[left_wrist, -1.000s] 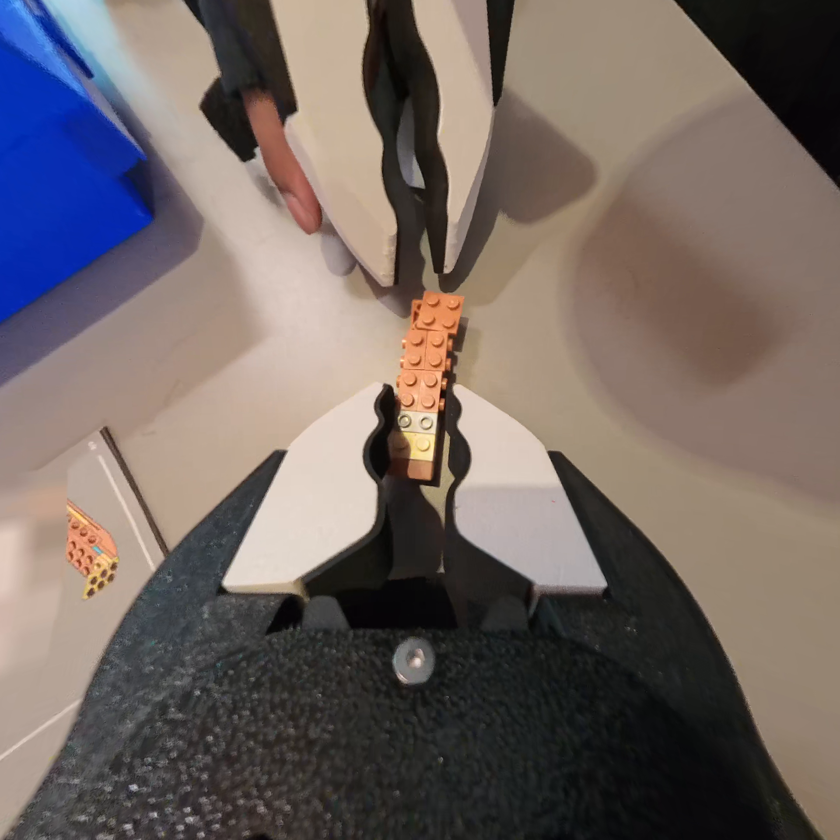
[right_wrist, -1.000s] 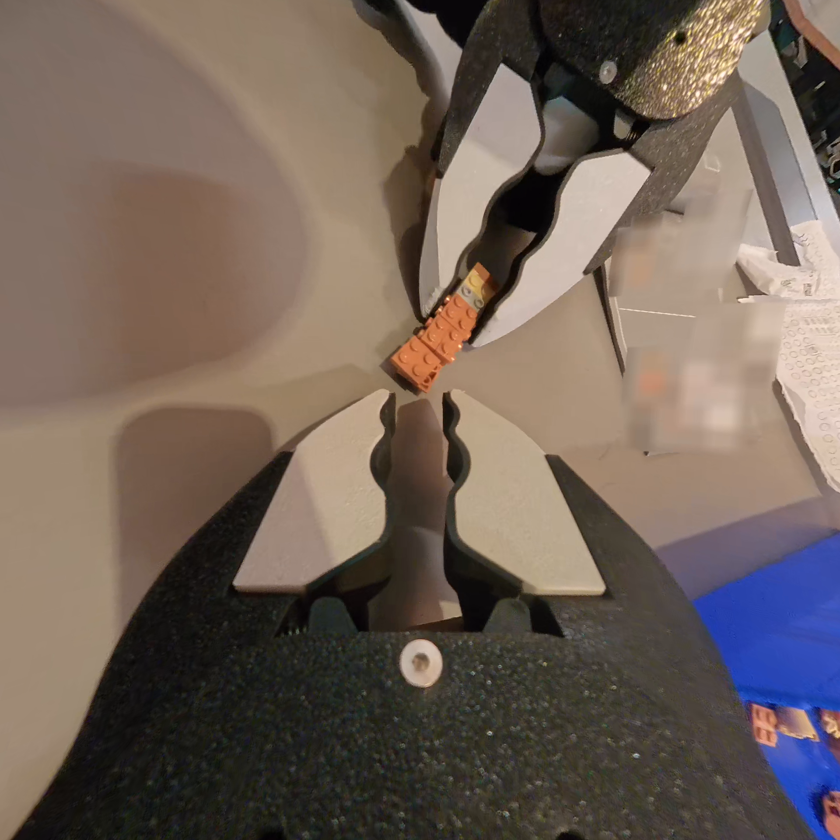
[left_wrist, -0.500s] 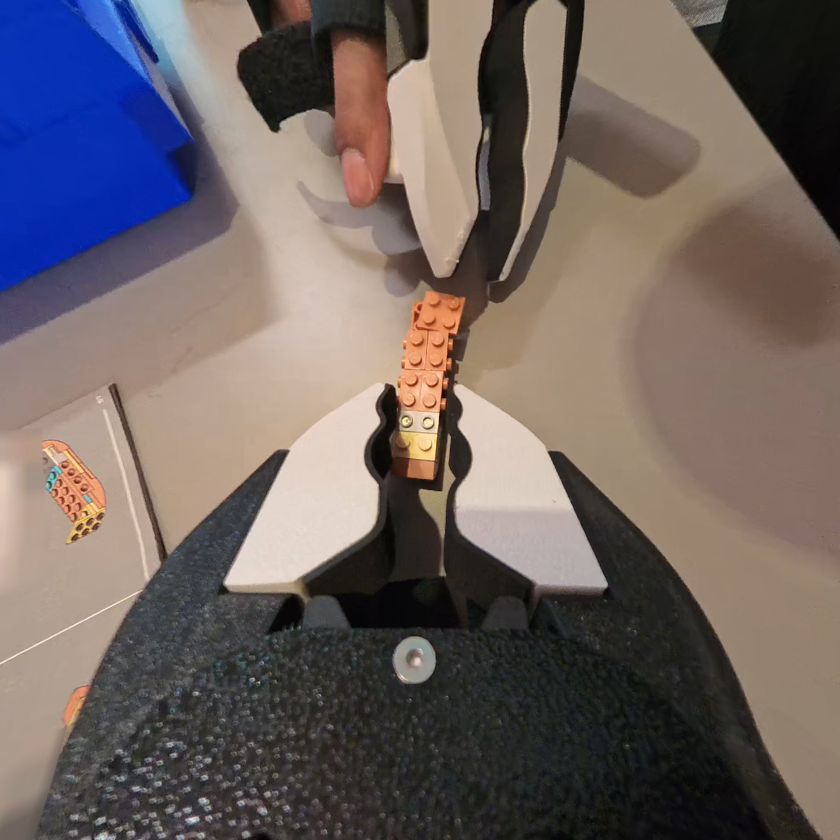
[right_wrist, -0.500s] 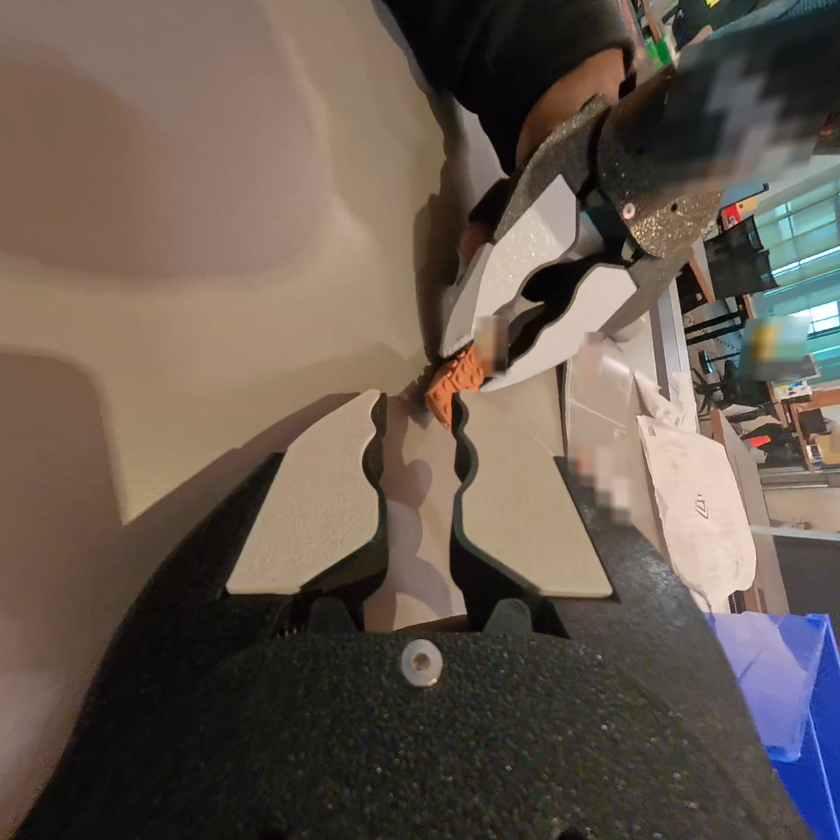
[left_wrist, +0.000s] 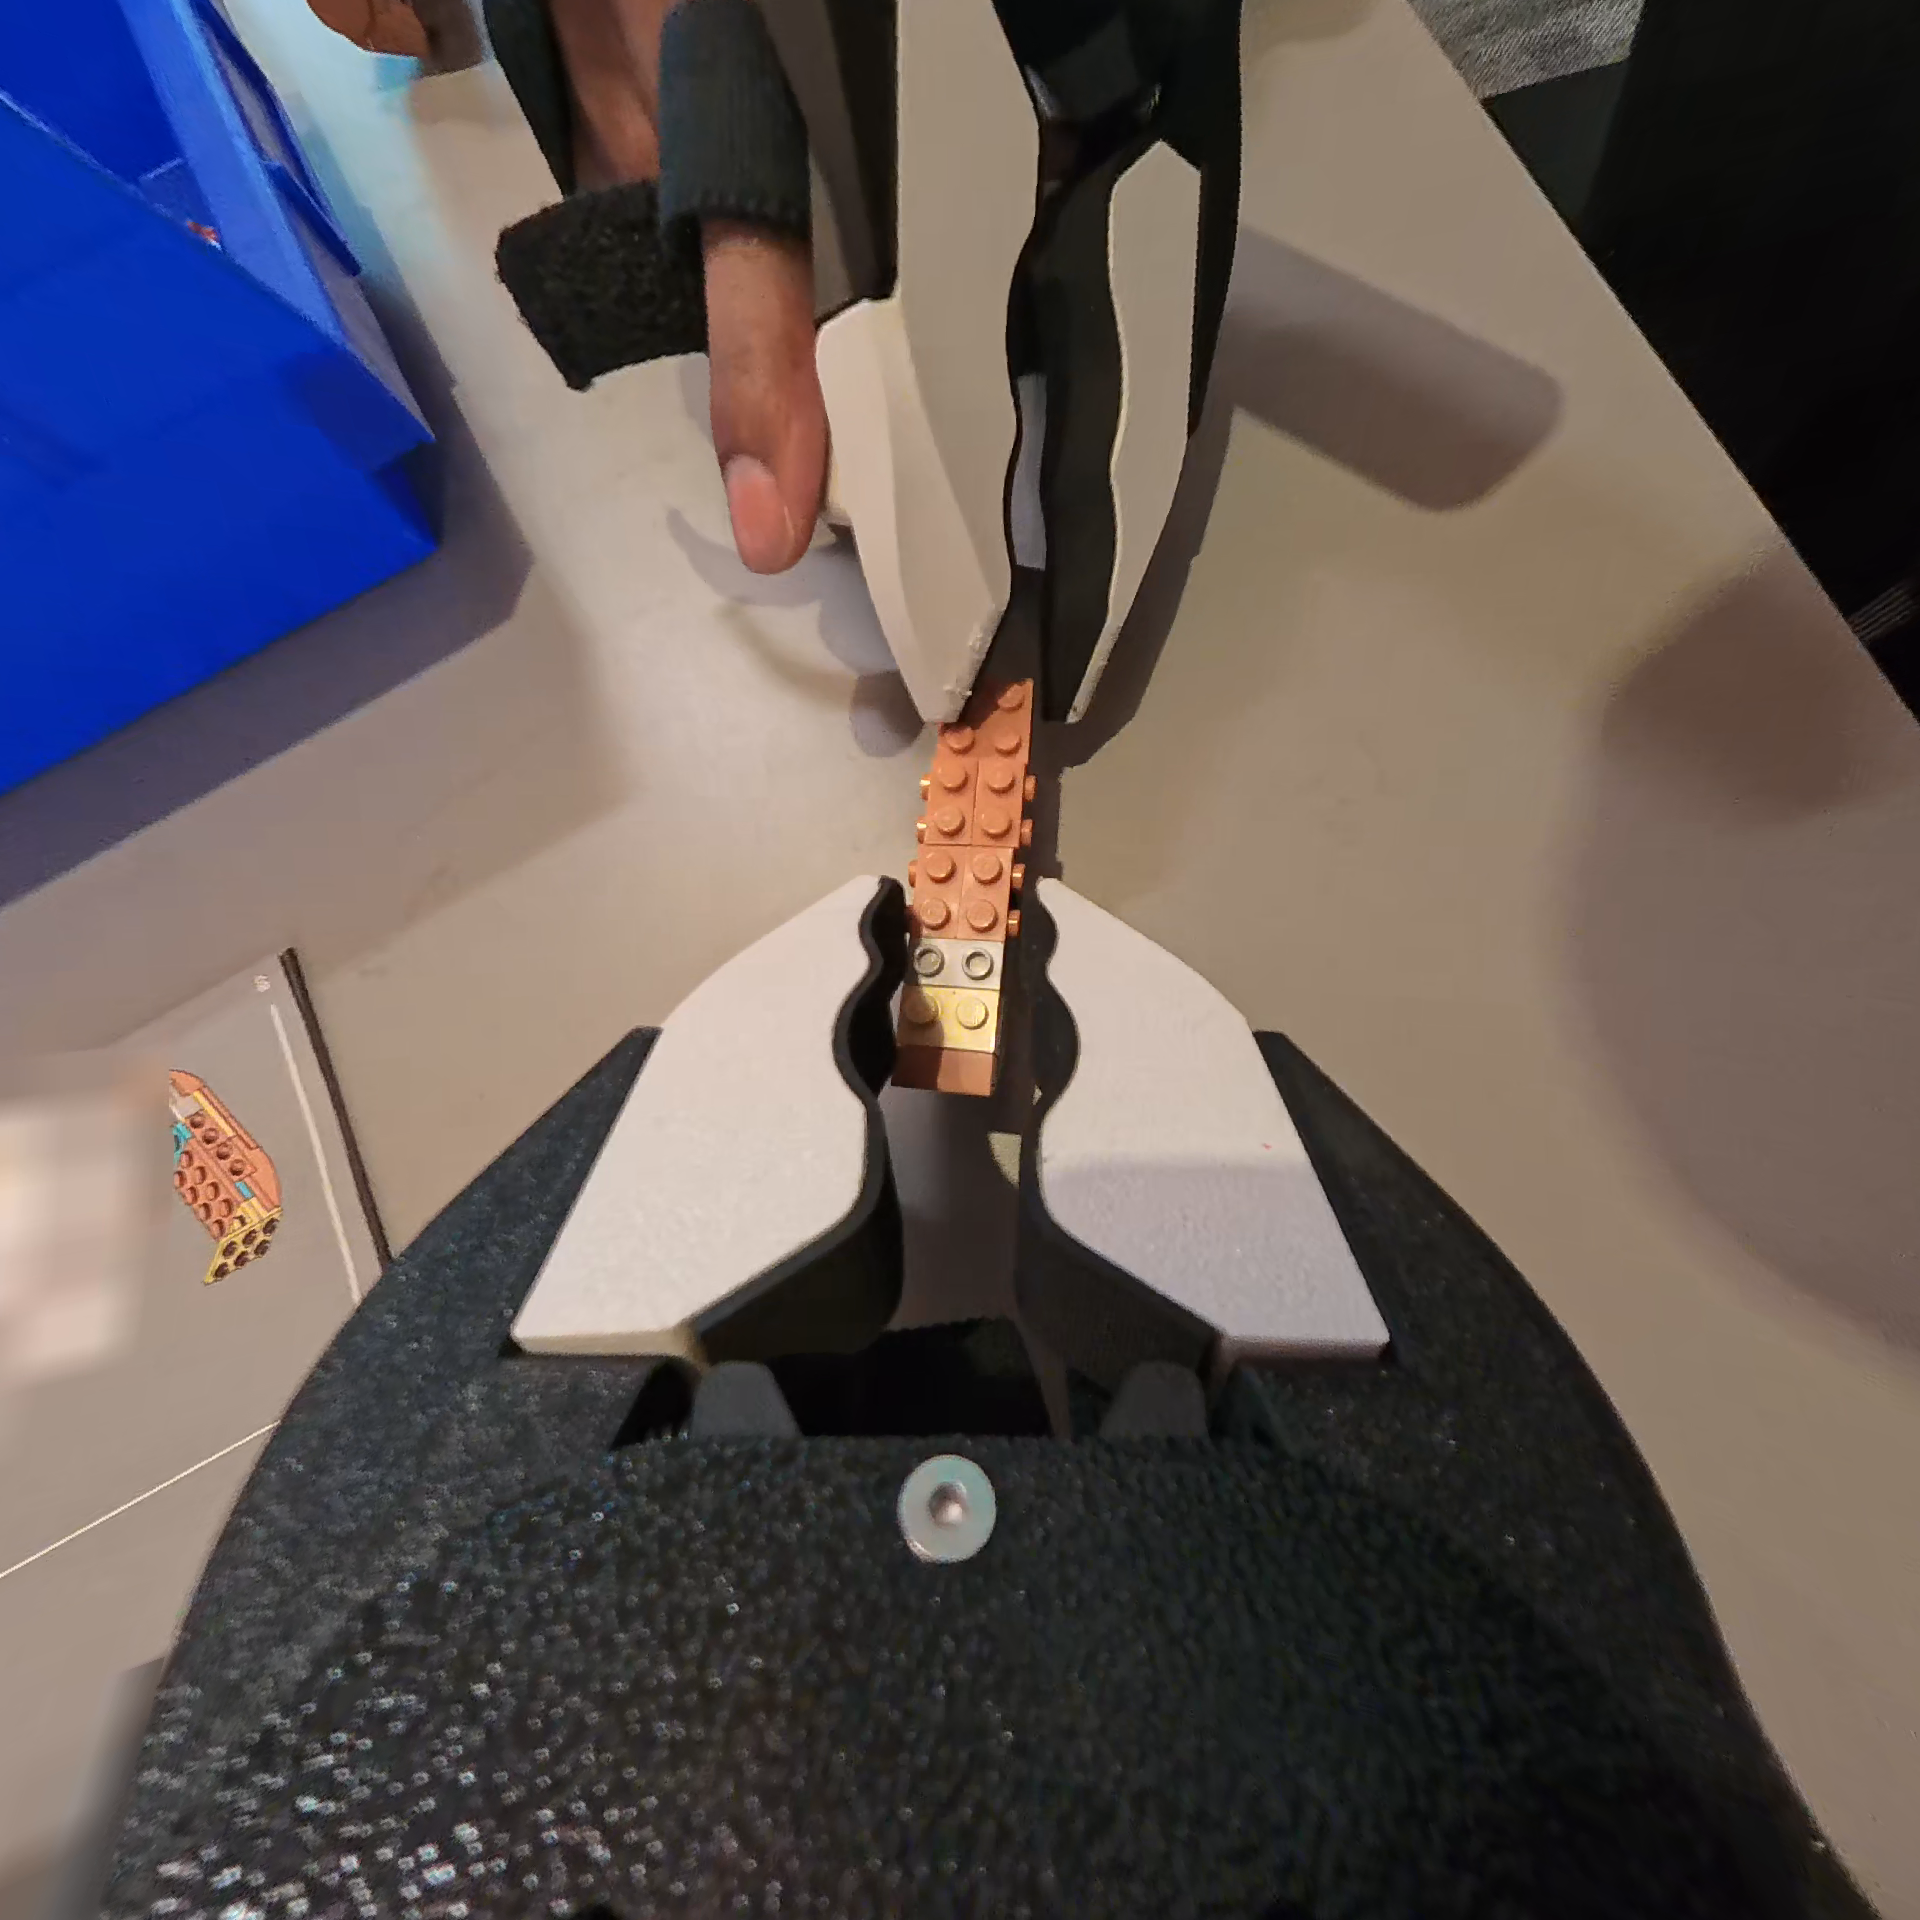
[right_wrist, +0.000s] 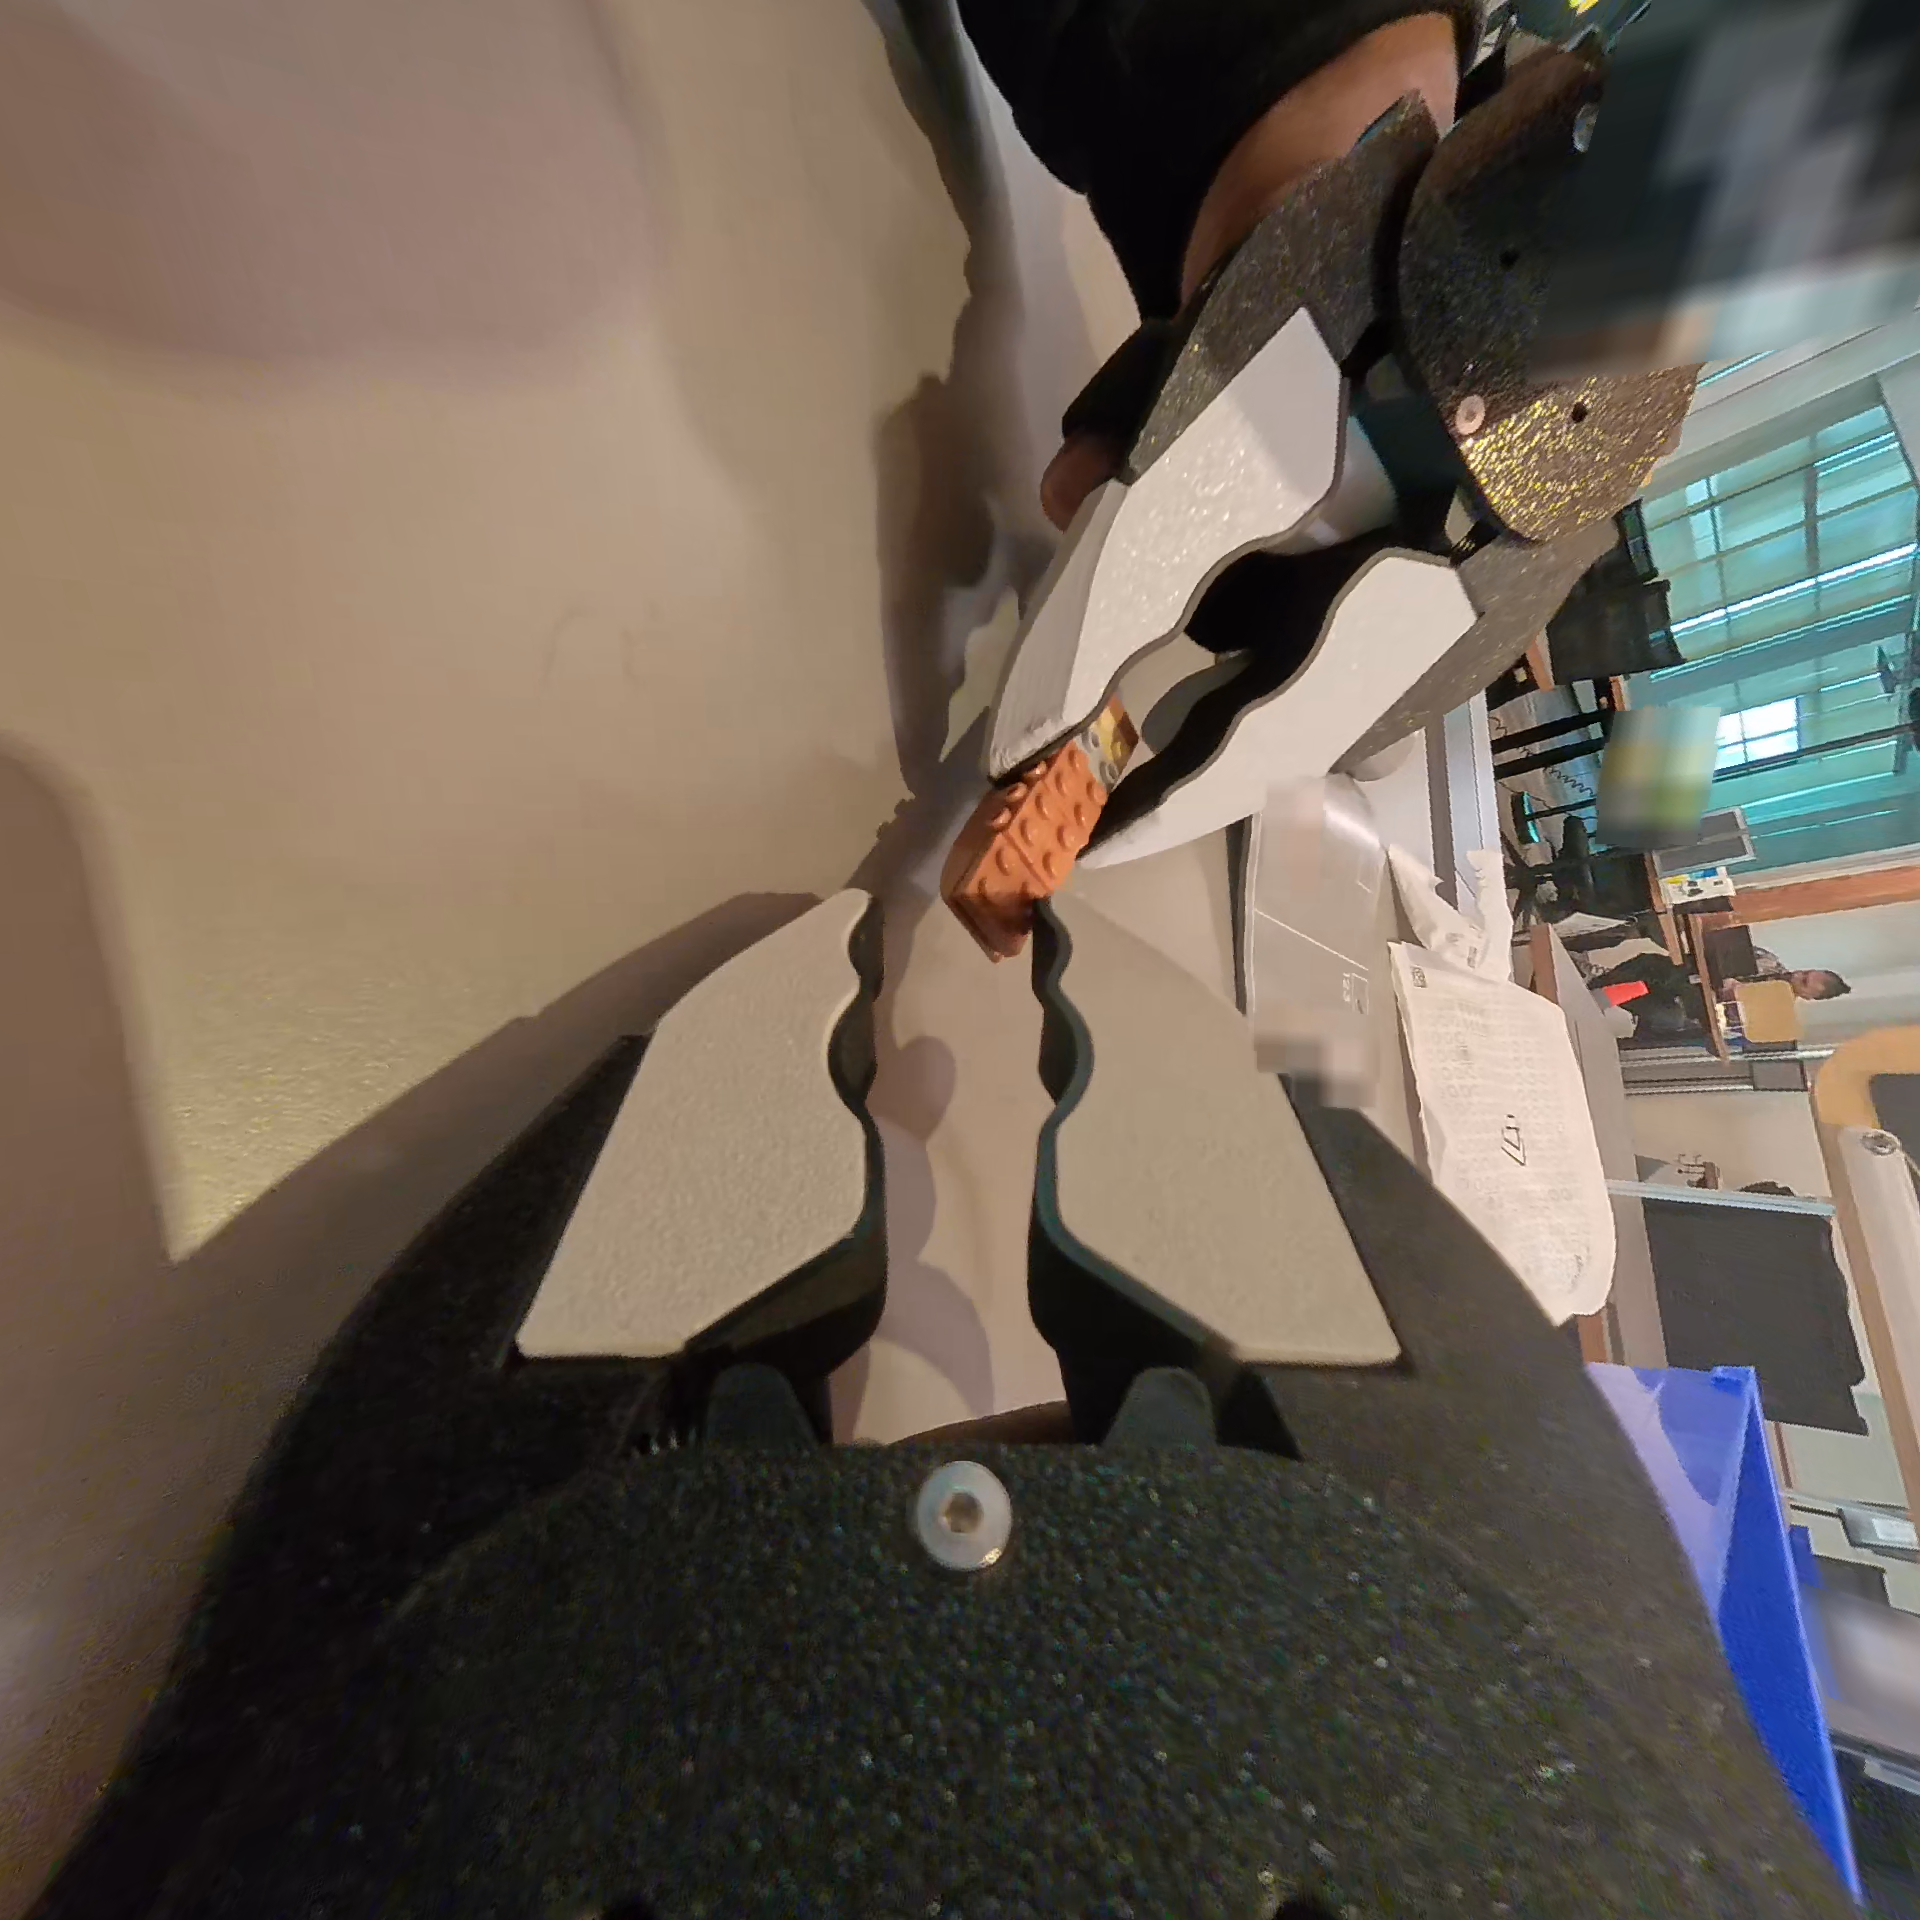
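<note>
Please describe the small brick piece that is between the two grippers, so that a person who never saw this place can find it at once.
On the beige table, beside the blue bin, the left gripper grips a narrow studded brick strip. It is orange-brown, with one grey and one yellow brick at its held end.

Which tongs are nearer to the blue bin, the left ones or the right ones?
The left tongs, I judge: the blue bin sits close on their left side. The right tongs have it behind them, low at the right.
</note>
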